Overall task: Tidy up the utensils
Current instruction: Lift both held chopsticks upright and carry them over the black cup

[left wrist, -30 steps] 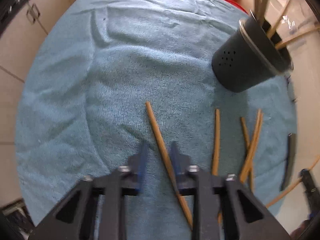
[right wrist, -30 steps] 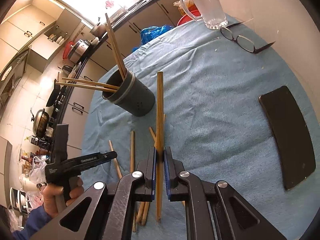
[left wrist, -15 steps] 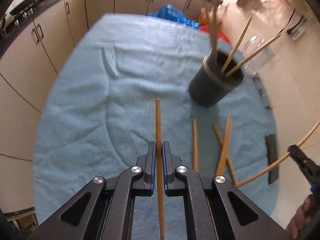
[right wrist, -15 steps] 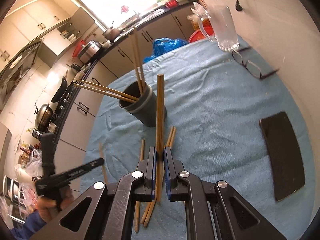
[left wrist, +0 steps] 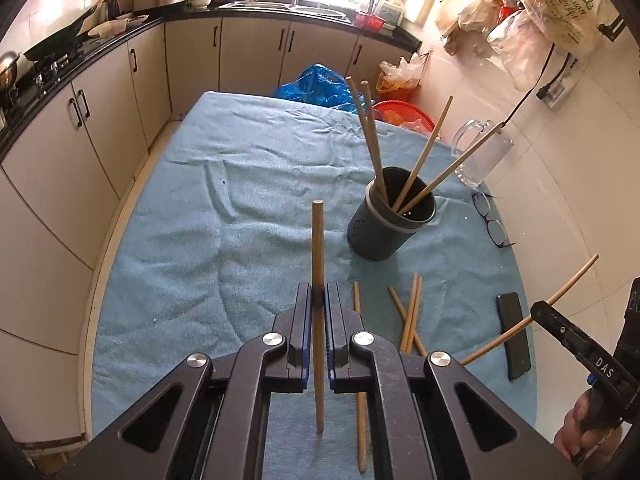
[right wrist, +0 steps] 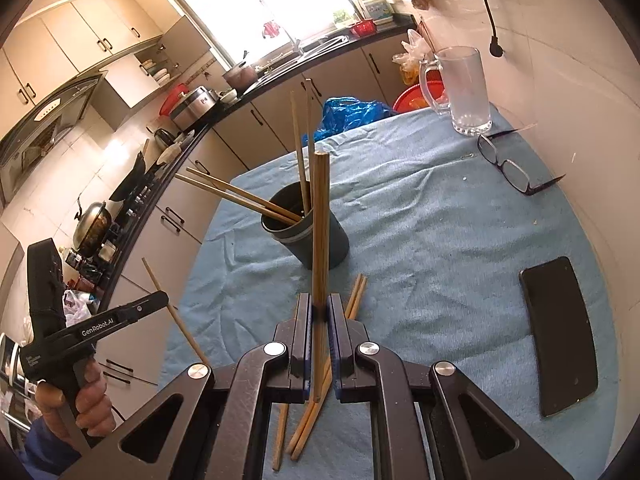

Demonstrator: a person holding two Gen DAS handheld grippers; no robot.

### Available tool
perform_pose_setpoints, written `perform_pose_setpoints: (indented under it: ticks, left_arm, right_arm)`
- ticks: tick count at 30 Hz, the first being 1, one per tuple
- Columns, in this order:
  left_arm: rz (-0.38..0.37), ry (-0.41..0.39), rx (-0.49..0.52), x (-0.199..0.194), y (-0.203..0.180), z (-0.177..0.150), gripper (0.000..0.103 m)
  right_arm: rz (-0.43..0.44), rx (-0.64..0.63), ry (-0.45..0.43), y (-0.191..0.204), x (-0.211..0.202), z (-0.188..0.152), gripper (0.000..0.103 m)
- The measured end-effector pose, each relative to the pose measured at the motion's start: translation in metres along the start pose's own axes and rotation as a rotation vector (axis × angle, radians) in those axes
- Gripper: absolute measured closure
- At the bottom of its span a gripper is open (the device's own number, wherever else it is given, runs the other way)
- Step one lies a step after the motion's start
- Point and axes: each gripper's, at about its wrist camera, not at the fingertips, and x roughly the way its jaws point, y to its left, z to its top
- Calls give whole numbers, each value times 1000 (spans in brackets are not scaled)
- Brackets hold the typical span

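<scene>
Wooden chopsticks, one clamped upright in each gripper — left (left wrist: 319, 300), right (right wrist: 319, 312) — point toward the holder (right wrist: 316, 236), nearer the right, mid-table.

Home kitchen: cabinets (left wrist: 120, 92), stove (left wrist: 36, 76), sink (left wrist: 280, 4).

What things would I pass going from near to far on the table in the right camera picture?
Loose chopsticks → dark cup → glasses → glass mug.
</scene>
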Motion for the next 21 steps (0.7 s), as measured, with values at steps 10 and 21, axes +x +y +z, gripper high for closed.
perform_pose_setpoints:
  ticks: [10,21]
  left_arm:
    - [-7,-22,5,-5,-5,3,98]
    - [2,-59,8,-18,-5,10,98]
  right_arm:
    - [-6,-16,-23,6,-10,3,95]
    - [-5,-33,-34,12,-14,5,95]
